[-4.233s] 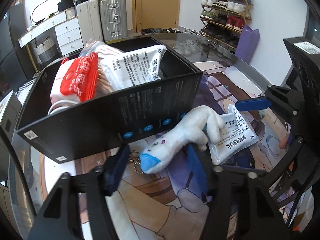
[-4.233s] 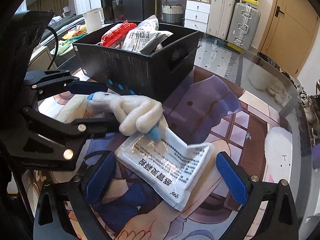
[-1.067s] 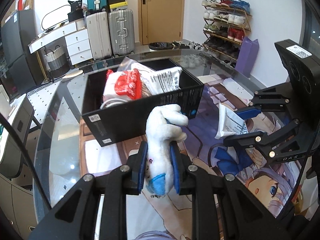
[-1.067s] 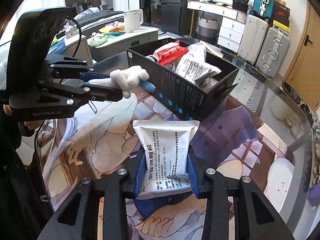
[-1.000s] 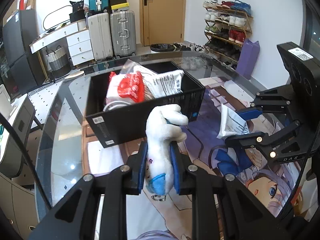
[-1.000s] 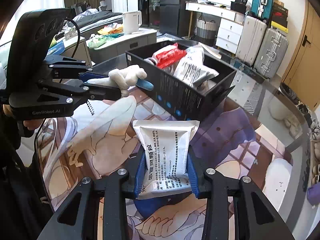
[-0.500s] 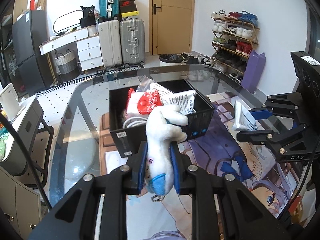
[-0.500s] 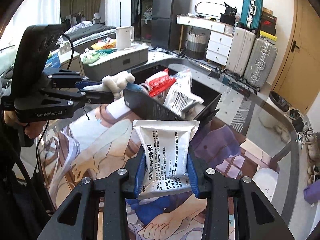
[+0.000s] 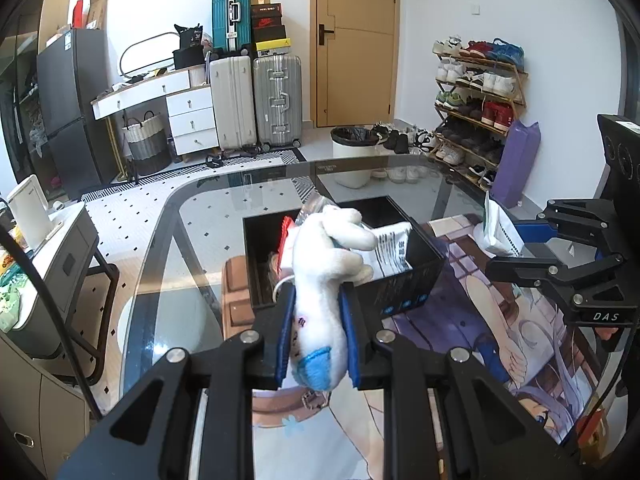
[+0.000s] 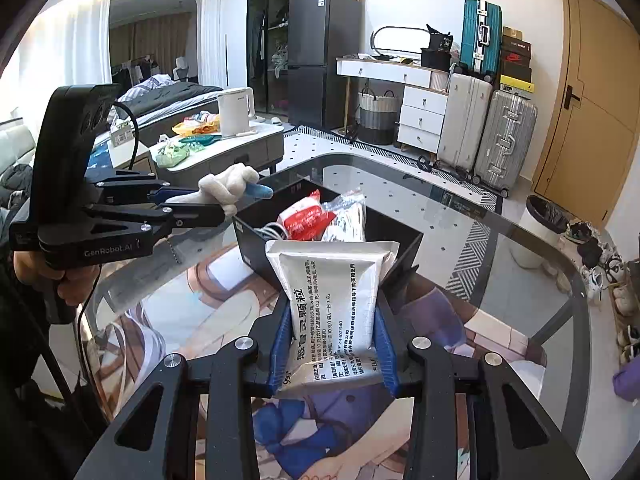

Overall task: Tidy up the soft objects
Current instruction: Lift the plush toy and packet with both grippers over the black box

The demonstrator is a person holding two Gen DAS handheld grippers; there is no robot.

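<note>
The left gripper (image 9: 316,344) is clenched on a white plush toy (image 9: 324,280), blue pads pressing both its sides; the toy's blue tip hangs at the near end and its limbs reach over the box (image 9: 412,284). The right gripper (image 10: 330,352) grips a silver sachet (image 10: 332,300) upright between its blue pads, the sachet's top edge overlapping the near wall of the box in that view.

The black box, open at the top, stands on a printed mat (image 9: 460,320) on the glass table (image 9: 192,248). Inside it lie a red pack (image 10: 306,218) and a silver pouch (image 10: 348,216), with room left at its far end. The table's curved far edge is bare, with open glass to the left of the box.

The left gripper's body reads "GenRobot.AI"; the right one's reads "DAS". The sachet bears black Chinese print, too small to read surely.
</note>
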